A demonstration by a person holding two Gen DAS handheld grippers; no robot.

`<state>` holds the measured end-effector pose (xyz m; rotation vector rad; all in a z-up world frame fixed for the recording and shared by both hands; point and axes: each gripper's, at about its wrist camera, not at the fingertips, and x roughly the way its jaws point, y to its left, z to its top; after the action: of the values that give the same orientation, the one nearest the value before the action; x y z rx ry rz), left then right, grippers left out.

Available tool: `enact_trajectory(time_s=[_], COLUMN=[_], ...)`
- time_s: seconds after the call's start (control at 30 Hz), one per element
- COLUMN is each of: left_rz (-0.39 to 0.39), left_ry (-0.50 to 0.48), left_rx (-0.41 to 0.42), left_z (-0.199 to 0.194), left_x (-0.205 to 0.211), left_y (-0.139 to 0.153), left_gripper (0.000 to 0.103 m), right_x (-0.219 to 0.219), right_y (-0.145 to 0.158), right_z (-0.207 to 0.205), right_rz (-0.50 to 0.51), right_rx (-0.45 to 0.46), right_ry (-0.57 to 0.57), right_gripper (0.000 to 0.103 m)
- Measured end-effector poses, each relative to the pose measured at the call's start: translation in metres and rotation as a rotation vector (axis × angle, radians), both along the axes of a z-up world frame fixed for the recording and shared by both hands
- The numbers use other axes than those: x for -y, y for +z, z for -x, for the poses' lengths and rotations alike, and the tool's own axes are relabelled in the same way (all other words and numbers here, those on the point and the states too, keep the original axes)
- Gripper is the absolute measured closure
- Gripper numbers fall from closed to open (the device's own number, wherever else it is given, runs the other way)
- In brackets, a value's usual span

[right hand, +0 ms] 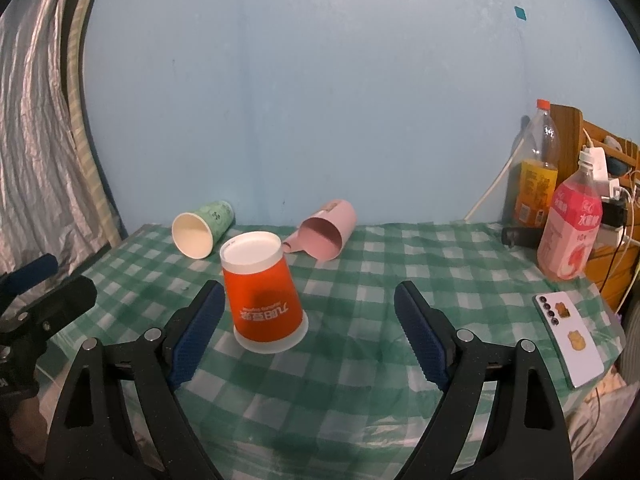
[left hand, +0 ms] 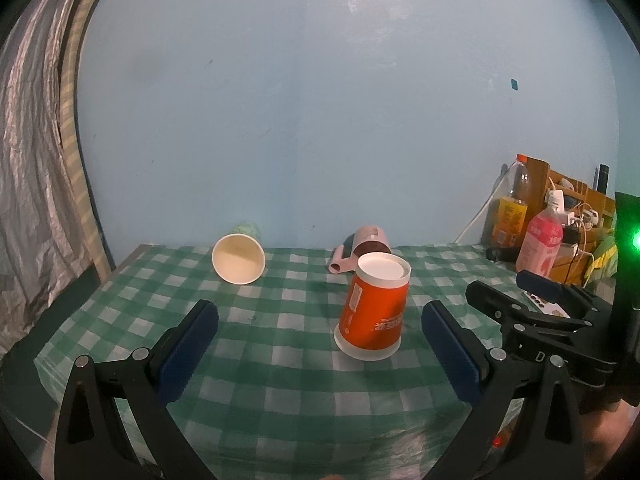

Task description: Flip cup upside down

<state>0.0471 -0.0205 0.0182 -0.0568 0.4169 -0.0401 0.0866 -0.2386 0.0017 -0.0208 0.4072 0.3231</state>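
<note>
An orange paper cup (left hand: 374, 308) stands upside down, rim on the green checked tablecloth (left hand: 280, 360); it also shows in the right wrist view (right hand: 262, 296). My left gripper (left hand: 320, 312) is open and empty, the cup between its fingers a little ahead, nearer the right one. My right gripper (right hand: 310, 300) is open and empty, the cup next to its left finger. A green paper cup (right hand: 202, 228) and a pink cup (right hand: 328, 234) lie on their sides near the wall; both also show in the left wrist view, the green cup (left hand: 239, 258) and the pink cup (left hand: 366, 246).
Two bottles (right hand: 570, 236) (right hand: 536, 172) and a wooden shelf with chargers (right hand: 600, 168) stand at the far right. A phone (right hand: 570, 338) lies near the table's right edge. A curtain (right hand: 36, 140) hangs at the left. The blue wall (right hand: 320, 100) is right behind the table.
</note>
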Motion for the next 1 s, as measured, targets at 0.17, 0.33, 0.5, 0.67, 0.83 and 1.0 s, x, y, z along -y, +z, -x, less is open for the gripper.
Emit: enact_trajectory(time_s=[0.17,0.33,0.5,0.67,0.83,1.0], left_rz=[-0.001,-0.008,-0.007,-0.007,-0.007,-0.007], left_ry=[0.0,0.009,0.012,0.01,0.013,0.013], left_rx=[-0.003,-0.014,-0.013,-0.013,-0.013,-0.016], left_z=[-0.0003,-0.0014,-0.0017,-0.0018,-0.0019,-0.0024], left_x=[-0.0001,0.0019,0.0015,0.0012,0.0015,0.0014], left_y=[-0.0007,-0.0016,-0.0016,-0.0015,-0.0012,-0.0017], left_gripper=[0.0,0.0,0.0,0.0,0.0,0.0], right_x=[-0.0007,-0.0014,-0.0015,-0.0017,-0.0022,-0.0024], right_y=[-0.0007,-0.0012,-0.002,-0.0019,-0.0026,-0.0026], right_z=[-0.0011,-0.0019,-0.0022,-0.0024,-0.003,-0.0031], right_rz=[-0.001,0.0,0.001,0.001,0.003,0.003], right_rx=[-0.005,-0.01,-0.014,-0.015,-0.018,-0.021], right_ry=[0.005,0.008,0.009,0.011,0.012,0.012], right_gripper=[0.016,0.016,0.015,0.015,0.015,0.015])
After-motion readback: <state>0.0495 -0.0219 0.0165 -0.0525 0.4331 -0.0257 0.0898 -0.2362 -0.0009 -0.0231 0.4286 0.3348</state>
